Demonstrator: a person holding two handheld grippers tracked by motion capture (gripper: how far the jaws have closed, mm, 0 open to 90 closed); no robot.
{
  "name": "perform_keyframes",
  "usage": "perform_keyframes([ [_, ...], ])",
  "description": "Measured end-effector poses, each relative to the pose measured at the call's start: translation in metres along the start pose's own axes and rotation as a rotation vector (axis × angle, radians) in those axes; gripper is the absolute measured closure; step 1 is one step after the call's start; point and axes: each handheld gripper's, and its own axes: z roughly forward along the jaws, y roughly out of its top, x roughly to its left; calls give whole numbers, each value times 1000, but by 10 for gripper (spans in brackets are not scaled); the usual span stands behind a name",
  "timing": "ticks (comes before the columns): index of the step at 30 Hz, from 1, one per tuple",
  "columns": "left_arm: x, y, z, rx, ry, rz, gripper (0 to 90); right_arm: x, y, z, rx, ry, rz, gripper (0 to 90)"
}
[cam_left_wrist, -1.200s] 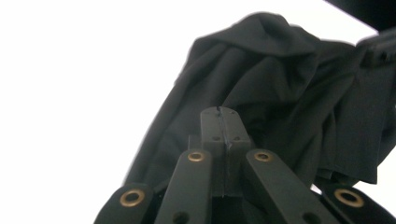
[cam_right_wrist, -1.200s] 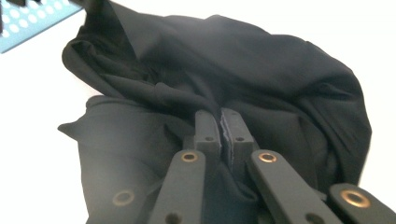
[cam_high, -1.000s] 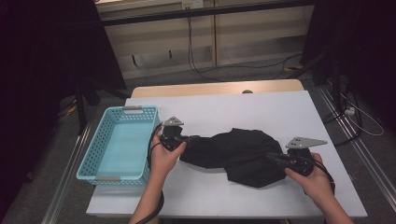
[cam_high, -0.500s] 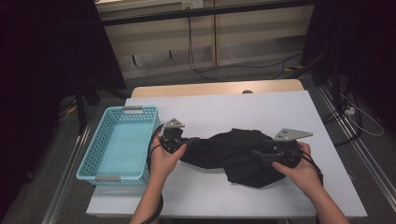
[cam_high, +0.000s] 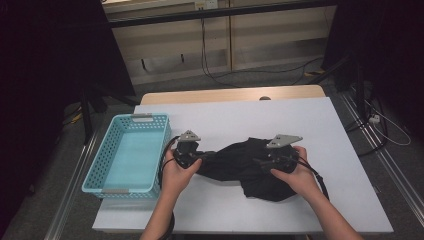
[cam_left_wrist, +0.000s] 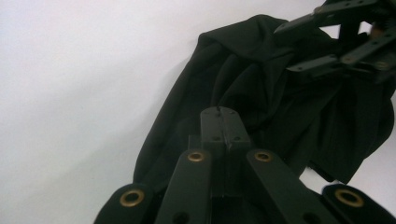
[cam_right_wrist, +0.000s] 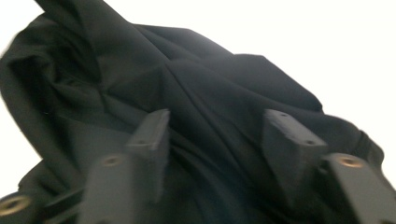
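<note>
the left gripper (cam_high: 200, 154) is pinching the black garment's (cam_high: 240, 162) left end, the right gripper (cam_high: 260, 162) is hovering half-open over its middle after closing slightly, and the blue basket (cam_high: 95, 172) is waiting empty.

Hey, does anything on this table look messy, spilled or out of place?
Only the black cloth: it lies crumpled in a heap mid-table, not flat or folded. The blue basket sits square at the table's left side. Nothing spilled or damaged.

Black claws, left (cam_high: 200, 159), right (cam_high: 260, 162); brass-ringed pivots; grey three-cornered top plates; black trailing cables; bare forearms.
</note>
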Motion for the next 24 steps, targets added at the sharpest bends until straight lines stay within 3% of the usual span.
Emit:
perform_keyframes([
  [2, -1, 0, 0, 3, 0, 0, 900, -2, -4, 3, 30, -2, 5, 635],
  [4, -2, 0, -1, -3, 6, 2, 900, -5, -6, 3, 27, 18, 20, 805],
  [5, -1, 0, -2, -2, 6, 4, 900, -6, -7, 1, 21, 26, 27, 848],
  [10, -1, 1, -2, -4, 12, 12, 900, -15, -1, -23, -79, 46, 70, 876],
  [14, -1, 2, 1, -7, 6, 13, 900, -23, -1, -45, -146, 59, 134, 880],
  [24, -7, 5, 10, -3, -14, 39, 900, -31, -17, -58, -146, 52, 170, 880],
])
